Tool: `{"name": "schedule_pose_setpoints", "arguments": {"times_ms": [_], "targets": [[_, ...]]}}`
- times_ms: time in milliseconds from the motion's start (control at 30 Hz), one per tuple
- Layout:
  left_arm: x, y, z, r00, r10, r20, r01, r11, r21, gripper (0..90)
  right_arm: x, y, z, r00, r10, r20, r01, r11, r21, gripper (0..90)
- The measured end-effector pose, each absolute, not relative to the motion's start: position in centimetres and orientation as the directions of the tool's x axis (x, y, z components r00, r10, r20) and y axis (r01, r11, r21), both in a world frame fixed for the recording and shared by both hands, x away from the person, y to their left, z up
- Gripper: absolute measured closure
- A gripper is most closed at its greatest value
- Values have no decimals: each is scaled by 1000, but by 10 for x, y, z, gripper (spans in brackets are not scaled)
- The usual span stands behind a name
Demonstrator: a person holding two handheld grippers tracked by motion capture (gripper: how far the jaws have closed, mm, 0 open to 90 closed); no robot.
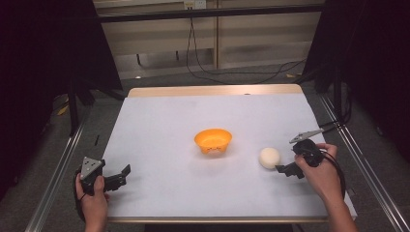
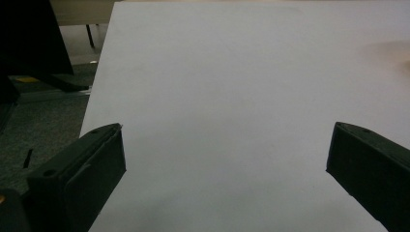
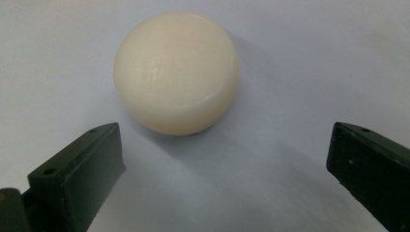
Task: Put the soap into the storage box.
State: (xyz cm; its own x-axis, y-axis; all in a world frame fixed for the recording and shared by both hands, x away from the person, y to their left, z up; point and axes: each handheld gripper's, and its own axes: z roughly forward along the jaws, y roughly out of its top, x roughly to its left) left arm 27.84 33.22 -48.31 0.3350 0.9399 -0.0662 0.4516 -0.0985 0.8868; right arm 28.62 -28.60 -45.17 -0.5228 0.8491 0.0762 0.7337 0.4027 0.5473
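Cream round obj (image 3: 176, 72) on white sheet (image 3: 309, 58), just ahead of wide-apart jaws

No readable text, labels or numbers.

Nothing written can be made out on the white sheet covering the bench (image 1: 159, 121), on the orange bowl (image 1: 213, 140), or on the cream-coloured ball (image 3: 176, 72). A small pale plate on the far wall (image 1: 192, 5) is too small and blurred to read.

path right claw (image 3: 225, 159) to ball (image 3: 176, 72): free | bowl (image 1: 213, 140): apparently well apart
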Motion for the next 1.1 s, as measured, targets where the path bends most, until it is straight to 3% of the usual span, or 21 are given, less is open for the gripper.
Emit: {"name": "schedule_pose_setpoints", "arguments": {"times_ms": [600,967,1100], "targets": [[278,332,-483,335,940,-67,451,-98,887,1,301,-262,-451,-504,852,139,746,349,567,4],[278,334,-483,337,939,-68,450,-97,888,1,308,-248,-457,-479,868,130,758,334,561,89],[278,333,-483,337,939,-73,452,-93,887,1,309,-242,-459,-476,872,110,761,346,549,163]]}}
